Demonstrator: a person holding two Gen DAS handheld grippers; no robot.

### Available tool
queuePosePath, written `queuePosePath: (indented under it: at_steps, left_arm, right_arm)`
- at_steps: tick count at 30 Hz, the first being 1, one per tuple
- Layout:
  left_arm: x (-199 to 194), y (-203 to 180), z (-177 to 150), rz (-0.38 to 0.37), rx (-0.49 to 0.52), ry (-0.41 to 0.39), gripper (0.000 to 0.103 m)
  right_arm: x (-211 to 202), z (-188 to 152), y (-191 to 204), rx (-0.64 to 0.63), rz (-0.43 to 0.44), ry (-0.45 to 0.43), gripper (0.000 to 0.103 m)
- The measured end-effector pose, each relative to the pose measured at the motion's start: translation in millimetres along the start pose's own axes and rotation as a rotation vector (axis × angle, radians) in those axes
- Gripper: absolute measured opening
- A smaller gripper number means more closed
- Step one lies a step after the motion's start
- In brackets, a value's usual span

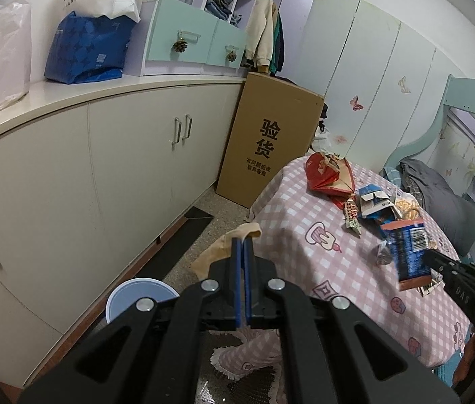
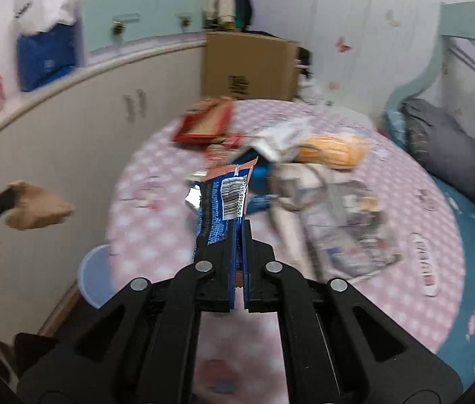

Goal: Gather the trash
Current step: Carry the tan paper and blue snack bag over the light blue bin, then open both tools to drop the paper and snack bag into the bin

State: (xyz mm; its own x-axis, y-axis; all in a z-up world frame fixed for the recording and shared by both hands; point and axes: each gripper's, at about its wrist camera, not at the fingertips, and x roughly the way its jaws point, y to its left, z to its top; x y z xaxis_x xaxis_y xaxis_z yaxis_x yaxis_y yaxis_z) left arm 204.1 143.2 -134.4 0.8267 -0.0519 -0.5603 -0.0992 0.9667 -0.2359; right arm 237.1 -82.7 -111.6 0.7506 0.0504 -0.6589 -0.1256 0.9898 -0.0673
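Note:
My left gripper (image 1: 242,240) is shut on a crumpled tan scrap (image 1: 217,250), held in the air beside the bed's edge above the floor. At the right of the same view my right gripper (image 1: 429,255) is shut on a blue snack wrapper (image 1: 409,252) with orange ends, lifted over the bed. The right wrist view is blurred: the right gripper (image 2: 239,227) clamps the blue wrapper (image 2: 224,202), barcode up. The left gripper (image 2: 8,197) with the tan scrap (image 2: 38,210) shows at the left. More trash lies on the bed: a red paper bag (image 1: 328,175), a blue-white carton (image 1: 375,202), a bread packet (image 2: 335,149) and clear plastic (image 2: 345,232).
A pale blue round bin (image 1: 136,298) stands on the floor between the cream cabinets (image 1: 69,185) and the pink checked bed (image 1: 305,269). A tall cardboard box (image 1: 267,141) leans at the bed's far corner. A grey pillow (image 2: 446,155) lies at the right. Bags sit on the counter (image 1: 79,50).

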Motion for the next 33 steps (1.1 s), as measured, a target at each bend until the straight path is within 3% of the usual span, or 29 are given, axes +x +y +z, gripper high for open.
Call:
queuePosePath:
  at_steps: [7,13,18,23,26,27,29,30,31,33]
  left_arm:
    - [4,36,-6,0.064,-0.055,0.016,0.002]
    - [39,86,-20,0.142,-0.109,0.098,0.002]
    - [113,131,-47,0.220,-0.132,0.261,0.002]
    - [175,162,-70,0.247,-0.144,0.385,0.002]
    - [200,181,-79,0.227,-0.180,0.434,0.003]
    - [210,190,-83,0.218,-0.201,0.461,0.006]
    - [218,195,-87,0.236,-0.217,0.484,0.026]
    - [219,198,-90,0.251,-0.226,0.482,0.047]
    - [219,203,-93,0.266,-0.234,0.470,0.056]
    - [219,207,-96,0.274,-0.245,0.462,0.057]
  right_arm:
    - [1,6,74,-0.052,0.237,-0.033,0.003]
    - [49,-6,168,-0.190,0.365,0.026,0.003]
    - [123,-34,227,-0.263,0.382,0.129,0.003]
    - [198,-64,262,-0.277,0.380,0.241,0.003]
    - [226,-72,273,-0.271,0.382,0.274,0.003]
    - [231,-73,275,-0.267,0.385,0.282,0.003]
    - [243,-75,283,-0.263,0.394,0.298,0.003]
    - [247,-76,288,-0.263,0.395,0.303,0.003]
    - [249,-76,287,-0.262,0.398,0.309,0.003]
    - [252,-77,288,-0.262,0.405,0.316,0.003]
